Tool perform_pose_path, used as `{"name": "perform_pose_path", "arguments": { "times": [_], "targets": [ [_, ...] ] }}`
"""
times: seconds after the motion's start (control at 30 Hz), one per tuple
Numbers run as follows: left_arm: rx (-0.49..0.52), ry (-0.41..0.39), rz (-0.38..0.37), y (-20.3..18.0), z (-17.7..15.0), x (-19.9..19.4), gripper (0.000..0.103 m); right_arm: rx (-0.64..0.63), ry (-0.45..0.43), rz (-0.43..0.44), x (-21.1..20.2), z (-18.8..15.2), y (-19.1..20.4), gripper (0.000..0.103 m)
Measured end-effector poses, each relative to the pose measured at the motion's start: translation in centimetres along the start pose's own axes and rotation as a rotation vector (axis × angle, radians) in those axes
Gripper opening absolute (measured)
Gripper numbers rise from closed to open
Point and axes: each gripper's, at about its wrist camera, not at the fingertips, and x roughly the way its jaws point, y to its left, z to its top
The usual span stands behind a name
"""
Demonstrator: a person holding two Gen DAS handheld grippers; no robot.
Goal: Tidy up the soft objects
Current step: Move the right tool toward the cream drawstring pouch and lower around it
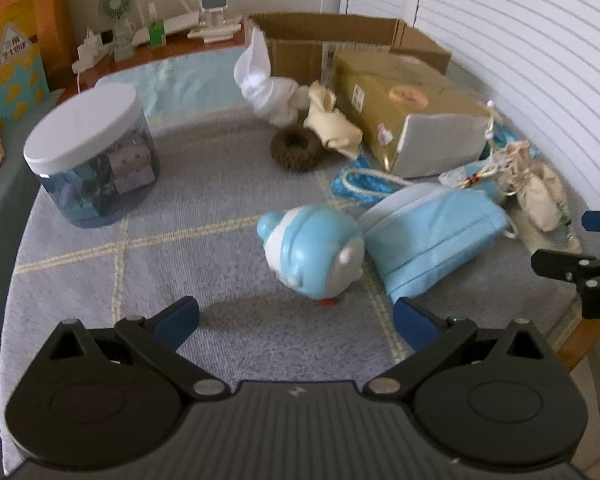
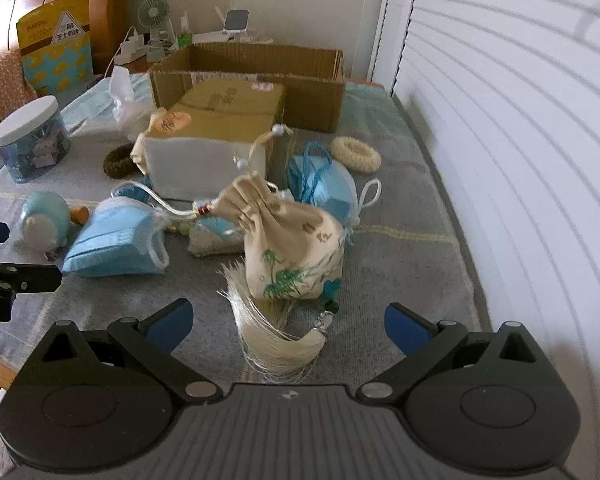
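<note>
The left hand-held gripper point(image 1: 296, 318) has its blue pads spread wide apart and holds nothing; it hangs just short of a pale blue soft toy point(image 1: 314, 256), which lies on the grey cloth-covered tabletop point(image 1: 160, 248) near the front edge with its knobbed end pointing toward the far left. The right hand-held gripper point(image 2: 288, 320) is likewise wide open and empty, its fingers to either side of the cream tassel point(image 2: 276, 328) of a drawstring pouch point(image 2: 296, 248). The pouch, printed with green bamboo, sits upright with its gathered neck leaning to the far left, its tassel trailing toward the front edge. A stack of blue face masks point(image 1: 432, 232) lies just beside the toy, its long axis running from the front toward the far right. Behind them a gold-wrapped box point(image 1: 412, 120) stretches toward the open cardboard box point(image 1: 320, 44) at the far edge. The left view alone shows clearly a white sock bundle point(image 1: 268, 88), a cream cloth piece point(image 1: 332, 124) and a dark scrunchie point(image 1: 296, 148) — the right view alone shows a cream scrunchie point(image 2: 356, 154) and a blue pouch point(image 2: 324, 188) toward the right edge. A white-lidded jar point(image 1: 92, 156) stands at the left edge.
</note>
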Motion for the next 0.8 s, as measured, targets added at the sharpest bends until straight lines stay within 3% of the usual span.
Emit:
{"name": "perform_pose_path", "arguments": {
  "times": [0.13,0.57,0.7,0.8],
  "targets": [
    [0.015,-0.01,0.001,-0.1,0.0,0.1,0.103,0.009,0.025,0.008,1.0,-0.4,-0.4,0.103],
    [0.038,-0.066,0.002,0.3,0.1,-0.1,0.102,0.006,-0.028,0.043,0.9,-1.1,-1.2,0.103],
    [0.079,-0.127,-0.02,0.4,0.9,-1.1,0.099,0.008,-0.029,0.041,1.0,-1.0,-1.2,0.103],
    [0.125,-0.148,-0.054,0.2,1.5,-1.3,0.09,0.01,-0.041,0.039,0.9,-1.2,-1.2,0.103]
  ]
}}
